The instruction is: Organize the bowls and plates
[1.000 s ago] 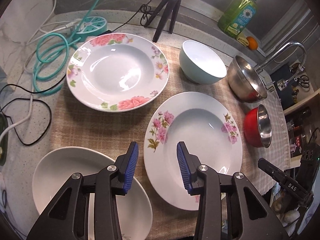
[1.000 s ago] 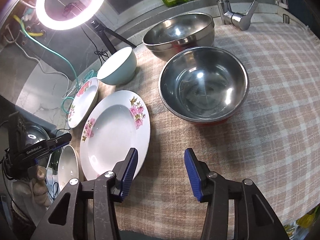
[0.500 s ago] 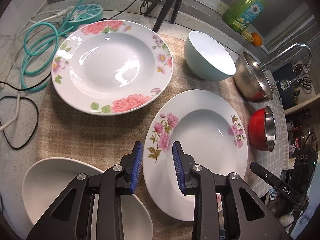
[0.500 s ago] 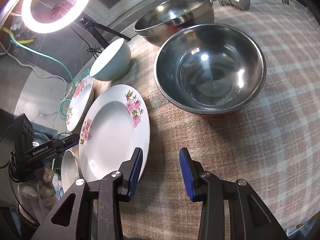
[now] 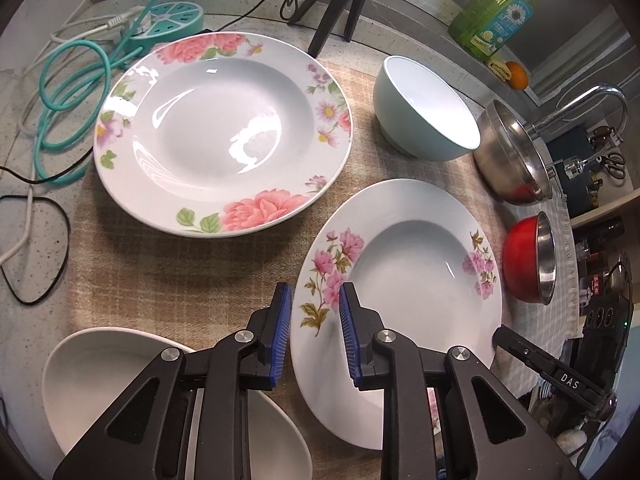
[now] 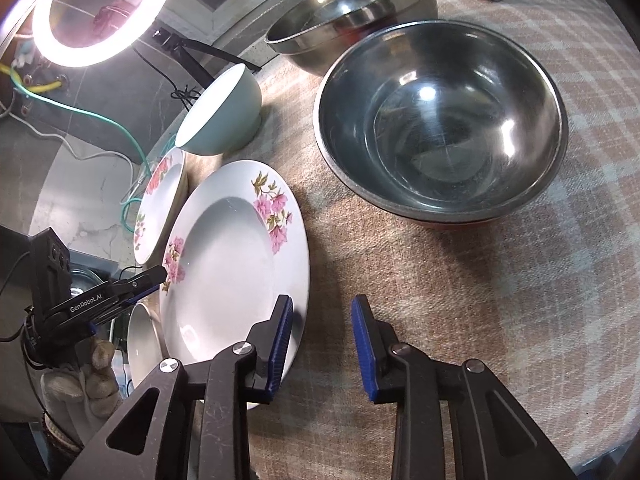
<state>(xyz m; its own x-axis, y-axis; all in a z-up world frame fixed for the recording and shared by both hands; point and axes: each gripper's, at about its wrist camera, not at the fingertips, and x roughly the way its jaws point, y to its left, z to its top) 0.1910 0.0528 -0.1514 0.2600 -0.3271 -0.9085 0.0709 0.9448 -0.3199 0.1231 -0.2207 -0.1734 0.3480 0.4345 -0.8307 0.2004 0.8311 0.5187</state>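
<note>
Landmark: pink-flower plate [image 5: 404, 292] on the checked cloth [image 5: 168, 276].

Left gripper [image 5: 314, 334] sat at that plate's near-left rim, jaws narrowed with the rim edge between the blue pads [image 5: 280, 332]; couldn't tell if they actually touched it. Plate looked tipped, left rim raised off the cloth.

Right gripper [image 6: 322, 346] was at the plate's opposite edge, jaws partly open, holding nothing; its left pad overlapped the rim, contact unclear.

Rose plate [image 5: 222, 132] lay flat beyond the plate on the left. Pale blue bowl [image 5: 426, 110] stood beyond it, to the right. White bowl [image 5: 160, 392] was just beside its near-left rim. Red steel bowl [image 6: 440, 120] and bare steel bowl [image 6: 352, 12] were right of it.
</note>
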